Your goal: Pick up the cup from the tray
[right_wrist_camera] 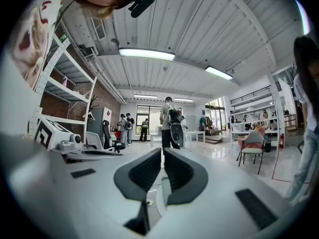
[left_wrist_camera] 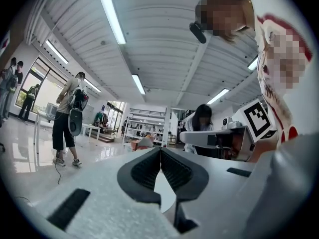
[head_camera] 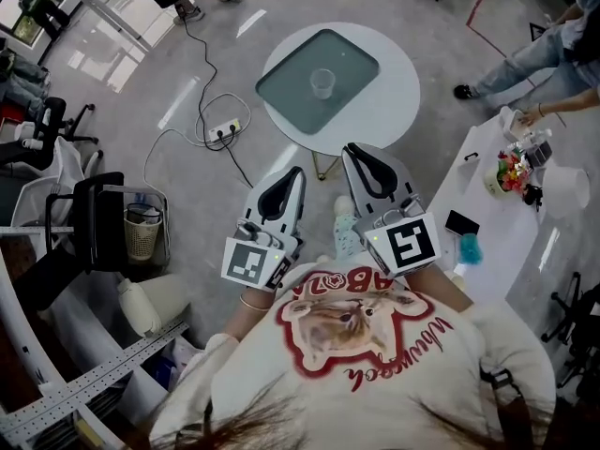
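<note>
Clear cup (head_camera: 322, 83) sits on the tray (head_camera: 283, 81), far away — left gripper (head_camera: 297, 171) and right gripper (head_camera: 350, 149) pinched closed, both empty.

Clear cup (head_camera: 322, 83): upright, empty-looking, near centre of grey-green tray (head_camera: 289, 90). Tray lies flat on round white table (head_camera: 398, 82).

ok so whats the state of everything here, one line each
cup, upright on the tray, looks empty, nothing touching it
tray, flat on the round table, holds only the cup
left gripper, shut, empty, held near the person's chest, short of the table
right gripper, shut, empty, beside the left one
power strip, on the floor, cables running to it
</note>
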Demonstrator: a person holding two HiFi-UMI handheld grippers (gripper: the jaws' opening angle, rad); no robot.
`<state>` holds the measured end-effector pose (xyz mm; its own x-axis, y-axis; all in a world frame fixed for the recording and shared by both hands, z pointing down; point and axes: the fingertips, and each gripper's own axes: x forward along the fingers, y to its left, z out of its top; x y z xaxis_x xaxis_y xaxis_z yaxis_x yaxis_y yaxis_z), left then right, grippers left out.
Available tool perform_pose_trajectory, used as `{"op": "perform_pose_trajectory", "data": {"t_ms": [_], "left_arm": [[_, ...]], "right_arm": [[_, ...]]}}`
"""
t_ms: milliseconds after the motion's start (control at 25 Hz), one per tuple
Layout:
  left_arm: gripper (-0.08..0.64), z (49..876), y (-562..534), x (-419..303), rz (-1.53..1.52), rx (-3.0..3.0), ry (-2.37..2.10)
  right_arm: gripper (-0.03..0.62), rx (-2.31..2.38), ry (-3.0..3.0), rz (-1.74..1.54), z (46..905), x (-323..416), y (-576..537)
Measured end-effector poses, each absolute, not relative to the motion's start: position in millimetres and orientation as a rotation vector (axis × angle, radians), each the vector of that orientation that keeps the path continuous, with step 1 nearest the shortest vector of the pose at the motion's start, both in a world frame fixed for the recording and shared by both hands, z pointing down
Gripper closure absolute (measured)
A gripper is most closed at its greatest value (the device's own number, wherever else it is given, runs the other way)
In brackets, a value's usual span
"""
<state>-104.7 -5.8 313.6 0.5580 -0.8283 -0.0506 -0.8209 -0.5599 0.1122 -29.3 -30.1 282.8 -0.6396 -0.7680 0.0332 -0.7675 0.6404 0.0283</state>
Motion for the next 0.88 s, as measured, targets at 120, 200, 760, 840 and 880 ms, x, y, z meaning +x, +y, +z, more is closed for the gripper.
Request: {"op": "perform_pose_trajectory", "data": {"t_ms": [120,200,760,840,880], "left_arm": [[0.546,312.0,-41.0,-97.3,-0.153,2.711,-1.440],[0.546,308.9,-64.0,-92.5,-0.161,2.711,-1.446],[0.546,313.5,-163.8,-71.5,-0.170,2.647,-1.528],[0.546,316.7,-166.4,-73.7,-0.162,2.623,-1.546],[0.546,318.3,-168.2,-74.8,-0.157,2.615,-1.552]], "right_arm": [[0.554,1.297,-2.815,-0.021,279.0,-23.6,-62.8],[0.554,1.296,-2.814,-0.029,277.5,-16.9,-84.8],[0.554,1.228,-2.842,0.008,286.0,6.2,-183.5],[0.552,1.213,-2.842,0.033,287.5,5.7,-188.0],[0.552,1.207,-2.849,0.038,288.6,5.8,-190.2]]}}
